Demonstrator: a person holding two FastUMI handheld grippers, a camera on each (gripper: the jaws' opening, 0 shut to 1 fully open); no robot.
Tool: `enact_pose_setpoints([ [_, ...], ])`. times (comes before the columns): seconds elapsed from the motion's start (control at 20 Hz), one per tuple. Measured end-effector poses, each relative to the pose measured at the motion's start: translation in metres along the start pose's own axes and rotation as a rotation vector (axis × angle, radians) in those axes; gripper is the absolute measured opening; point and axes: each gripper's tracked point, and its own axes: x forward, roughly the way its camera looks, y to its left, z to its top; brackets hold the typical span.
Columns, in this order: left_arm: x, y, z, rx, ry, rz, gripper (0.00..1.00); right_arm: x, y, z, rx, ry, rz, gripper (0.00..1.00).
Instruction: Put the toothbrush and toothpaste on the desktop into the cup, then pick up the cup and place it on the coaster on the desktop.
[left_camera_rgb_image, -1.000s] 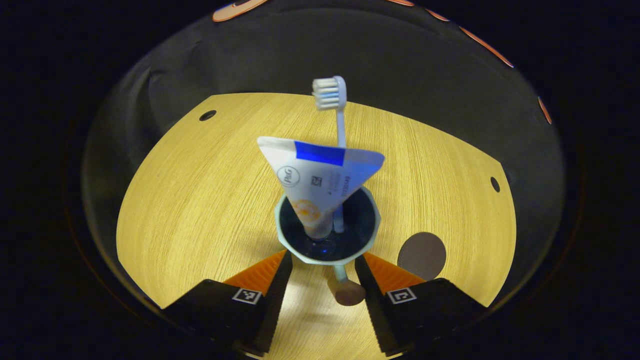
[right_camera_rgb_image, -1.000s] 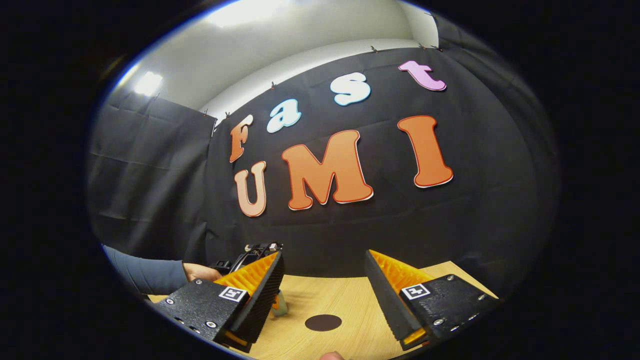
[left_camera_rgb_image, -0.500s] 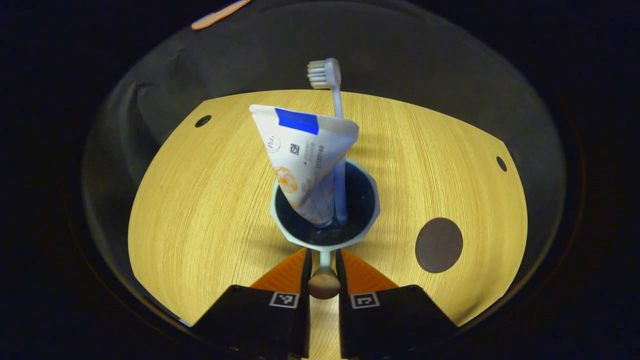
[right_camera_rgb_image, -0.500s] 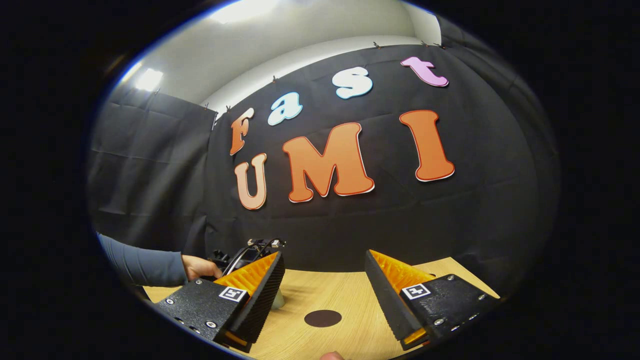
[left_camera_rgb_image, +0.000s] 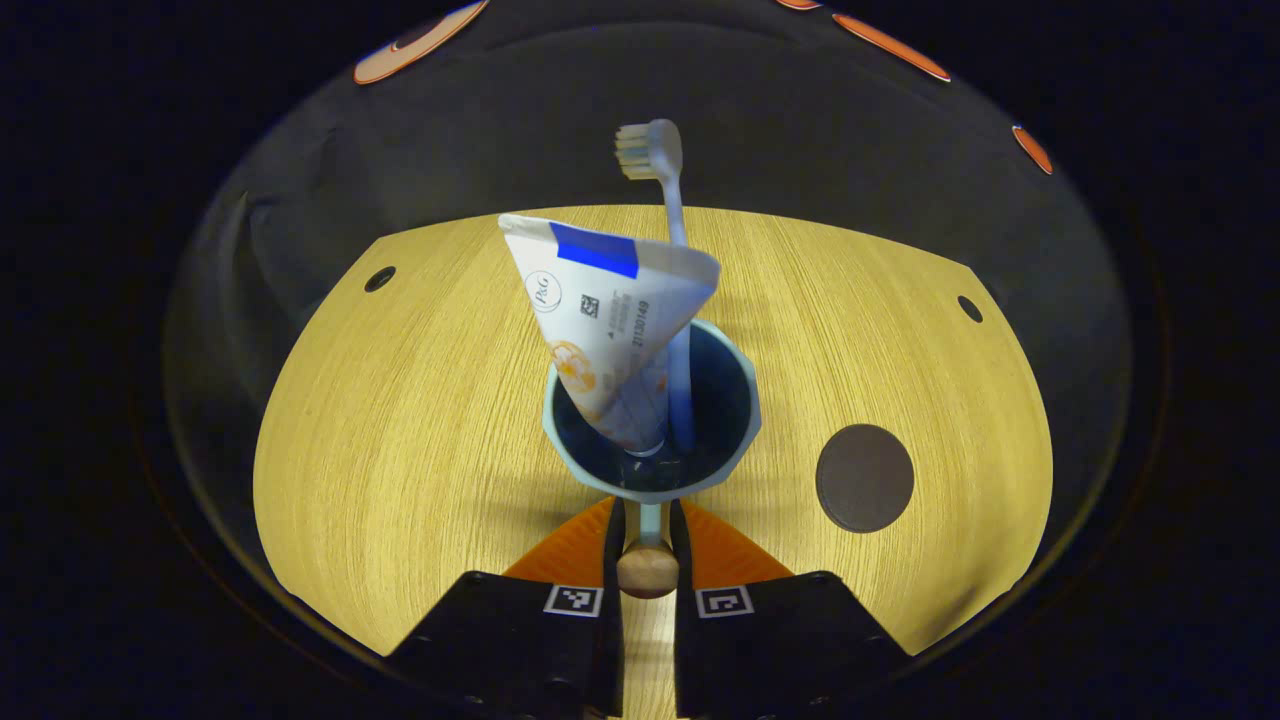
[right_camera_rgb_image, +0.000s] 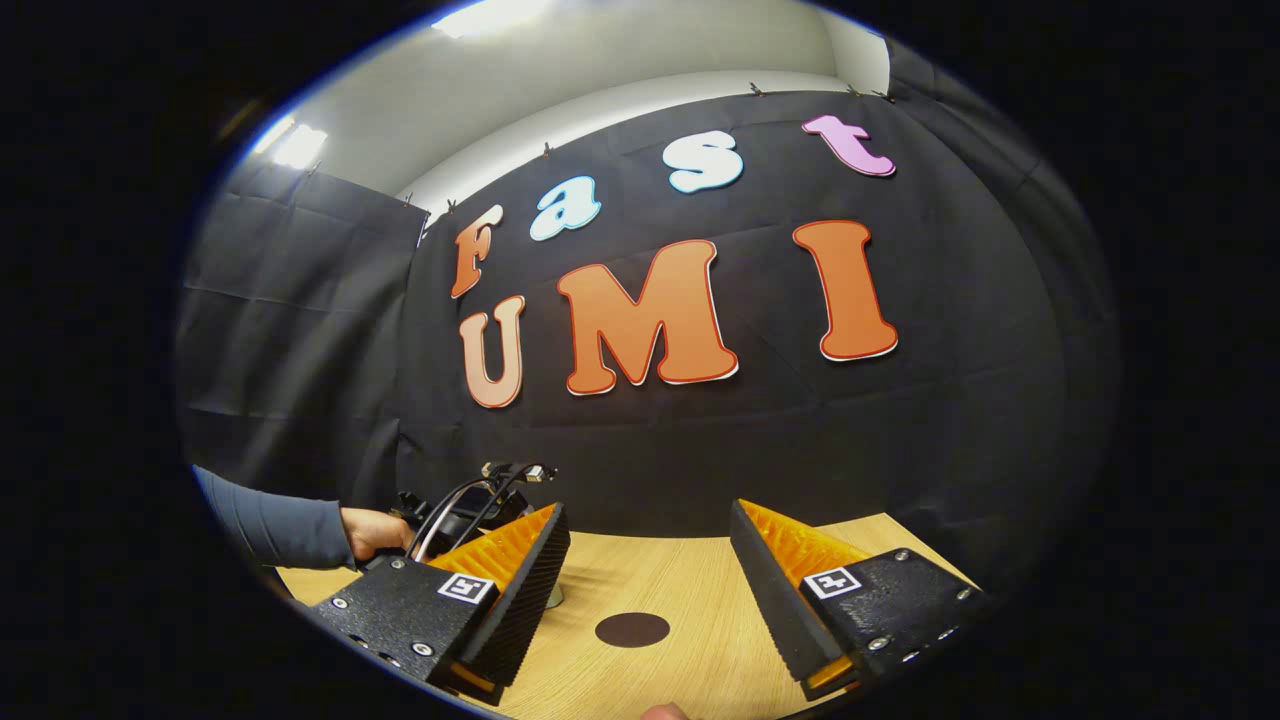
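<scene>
We saw the desktop (left_camera_rgb_image: 400, 420) lit warm and bright from above in the left gripper view, while the cloth wall (left_camera_rgb_image: 500, 130) behind it fell dim and murky. A soft shadow spread from the cup (left_camera_rgb_image: 650, 480) across the wood grain. Straight table edges bowed hard toward the rim, plain fisheye warp. In the right gripper view, a ceiling light (right_camera_rgb_image: 290, 145) glared white at upper left and another at the top edge, washing the pale wall above. Focus held crisp at the centre and softened toward the edges.
</scene>
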Motion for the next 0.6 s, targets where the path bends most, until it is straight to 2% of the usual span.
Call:
enact_pose_setpoints([
  [0.35, 0.005, -0.002, 0.005, 0.106, -0.059, -0.079, 0.19, -0.007, -0.008, 0.001, -0.013, 0.004, -0.029, 0.97],
  [0.6, 0.0, 0.001, 0.01, 0.181, -0.051, -0.148, 0.19, -0.014, -0.015, -0.001, -0.044, 0.012, -0.055, 0.97],
])
